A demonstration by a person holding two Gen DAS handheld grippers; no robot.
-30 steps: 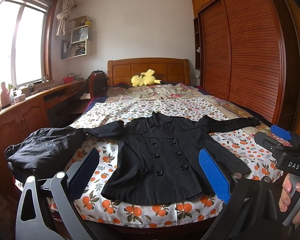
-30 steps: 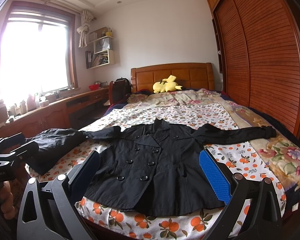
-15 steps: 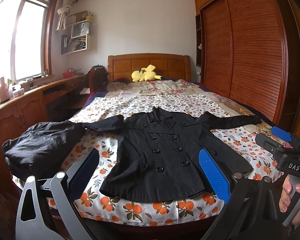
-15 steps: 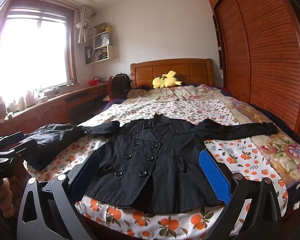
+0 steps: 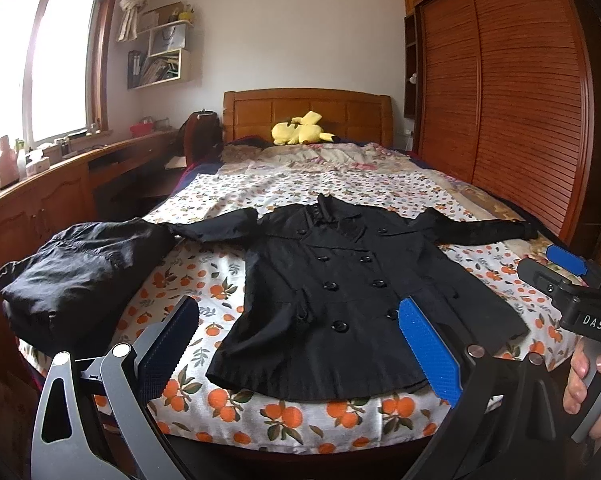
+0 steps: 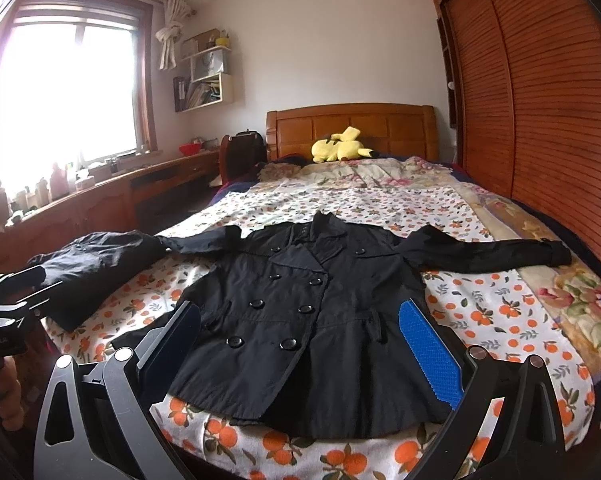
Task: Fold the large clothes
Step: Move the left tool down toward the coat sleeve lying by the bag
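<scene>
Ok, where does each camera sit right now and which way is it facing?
Left wrist: at the foot of the bed, left of centre, facing the headboard over the black coat; own open left hand-held gripper shows, plus the right hand-held gripper and a hand.
Right wrist: same foot end, further right, facing likewise; own open gripper below, the left unit at the left edge.
Both share the coat, the dark bundle and the yellow plush.

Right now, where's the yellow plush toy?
In both wrist views the yellow plush toy lies at the far end of the bed, against the wooden headboard, well beyond the black coat.
</scene>
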